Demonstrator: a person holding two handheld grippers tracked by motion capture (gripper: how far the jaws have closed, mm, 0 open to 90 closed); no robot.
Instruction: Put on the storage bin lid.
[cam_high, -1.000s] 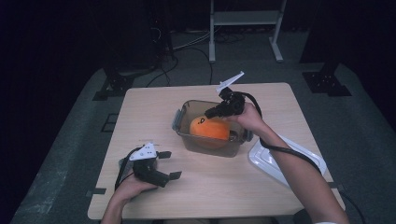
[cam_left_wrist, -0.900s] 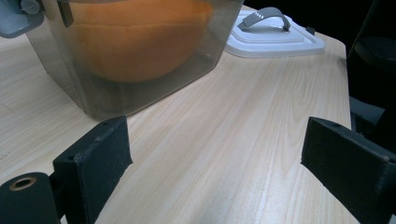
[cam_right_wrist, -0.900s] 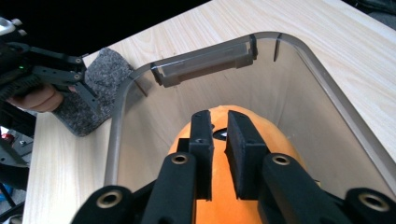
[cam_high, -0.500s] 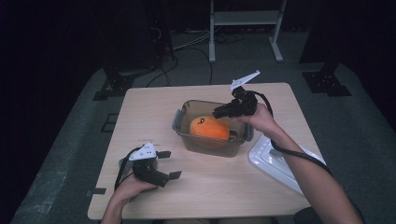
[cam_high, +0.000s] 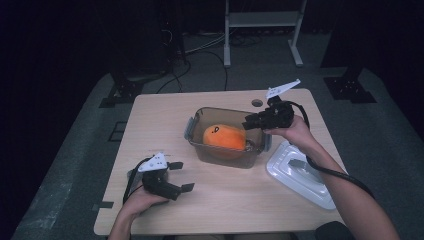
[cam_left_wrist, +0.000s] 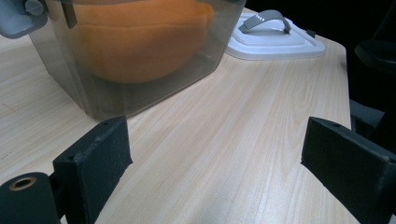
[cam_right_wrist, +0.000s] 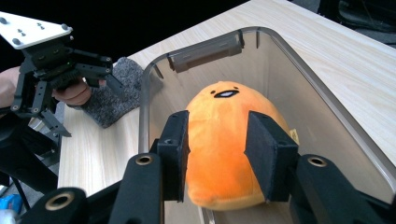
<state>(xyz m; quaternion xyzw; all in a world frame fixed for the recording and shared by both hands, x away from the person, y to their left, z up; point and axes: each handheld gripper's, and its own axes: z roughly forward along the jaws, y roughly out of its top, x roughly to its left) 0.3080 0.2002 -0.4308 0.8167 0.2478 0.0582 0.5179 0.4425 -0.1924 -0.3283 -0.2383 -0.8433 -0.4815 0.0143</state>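
Right tongs (cam_high: 252, 122) opening, backed off plush (cam_high: 225, 136) (released).

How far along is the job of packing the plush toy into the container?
Done: the orange plush toy lies inside the clear container. In hand: the right gripper has just been opening, its jaws apart above the toy. Left: the white lid lies on the table beside the container. The left gripper rests open.

High view: above the bench's (cam_high: 150, 125) near edge, looking forward and down.
Left claw view: low, close to the bench.
Right claw view: over the tub (cam_right_wrist: 299, 60).
Shared: tub, plush (cam_high: 223, 136).
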